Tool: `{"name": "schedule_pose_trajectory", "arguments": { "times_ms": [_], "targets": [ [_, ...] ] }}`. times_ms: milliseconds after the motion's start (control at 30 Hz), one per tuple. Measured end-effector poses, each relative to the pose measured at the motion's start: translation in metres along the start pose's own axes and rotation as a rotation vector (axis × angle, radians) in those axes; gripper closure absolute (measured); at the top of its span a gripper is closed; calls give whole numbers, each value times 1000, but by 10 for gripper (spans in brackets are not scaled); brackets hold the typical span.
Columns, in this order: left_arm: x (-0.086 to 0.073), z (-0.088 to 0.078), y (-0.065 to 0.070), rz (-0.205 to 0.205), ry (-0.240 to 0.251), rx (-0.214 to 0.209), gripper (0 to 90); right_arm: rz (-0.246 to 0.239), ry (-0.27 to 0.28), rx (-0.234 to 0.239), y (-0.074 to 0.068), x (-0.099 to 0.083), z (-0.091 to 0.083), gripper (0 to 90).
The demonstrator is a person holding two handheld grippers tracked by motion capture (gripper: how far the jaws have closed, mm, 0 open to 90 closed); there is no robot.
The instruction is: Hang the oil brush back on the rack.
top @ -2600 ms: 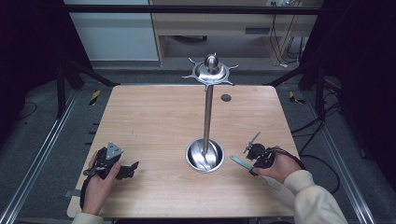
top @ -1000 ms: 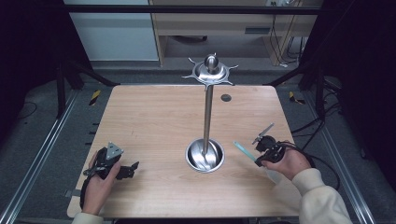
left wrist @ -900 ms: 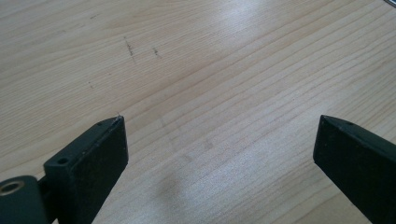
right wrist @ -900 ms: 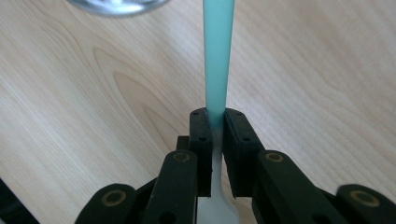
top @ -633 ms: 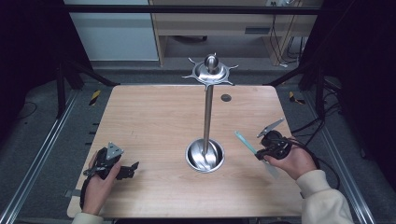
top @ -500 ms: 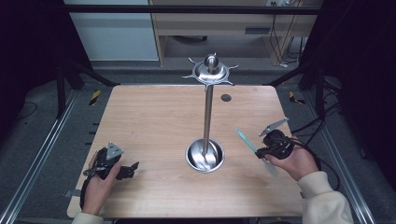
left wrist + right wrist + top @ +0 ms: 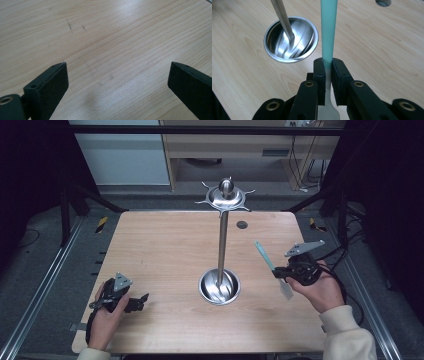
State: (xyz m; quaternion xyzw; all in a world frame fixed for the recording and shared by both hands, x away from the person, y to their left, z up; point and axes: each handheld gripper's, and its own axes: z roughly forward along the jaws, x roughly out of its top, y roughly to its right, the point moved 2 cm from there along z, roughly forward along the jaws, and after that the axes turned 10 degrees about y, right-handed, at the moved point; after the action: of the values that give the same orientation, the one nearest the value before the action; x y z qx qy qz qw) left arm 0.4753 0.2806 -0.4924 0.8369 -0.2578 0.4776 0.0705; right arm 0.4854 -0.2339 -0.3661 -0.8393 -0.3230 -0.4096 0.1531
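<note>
The right gripper (image 7: 325, 65) is clamped on a slim utensil with a teal handle and pale blade (image 7: 328, 30). The handle juts forward past the jaws; the blade hangs behind, above the wooden table (image 7: 165, 245), right of the steel stand's round base bowl (image 7: 219, 286). The left gripper (image 7: 117, 75) rests spread, holding nothing.

One teal-handled spatula (image 7: 272, 268), one steel hanging stand (image 7: 223, 245), two hand-held grippers, one wooden table (image 7: 165, 250)

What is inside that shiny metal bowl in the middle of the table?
Inside the bowl the foot of the upright metal pole stands, amid bright reflections. Nothing else shows inside. The spot right under the pole's foot is covered.
</note>
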Motion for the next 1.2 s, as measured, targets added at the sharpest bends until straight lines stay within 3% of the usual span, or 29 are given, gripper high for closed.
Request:
{"name": "schedule_pose_trajectory", "arguments": {
  "times_ms": [433,1200],
  "targets": [
    [0,-1,0,0,3,-6,29,37,128,-35,-2,11,-3,827],
    [0,-1,0,2,4,-5,29,33,319,16,-24,35,-31,827]
  ]
}}
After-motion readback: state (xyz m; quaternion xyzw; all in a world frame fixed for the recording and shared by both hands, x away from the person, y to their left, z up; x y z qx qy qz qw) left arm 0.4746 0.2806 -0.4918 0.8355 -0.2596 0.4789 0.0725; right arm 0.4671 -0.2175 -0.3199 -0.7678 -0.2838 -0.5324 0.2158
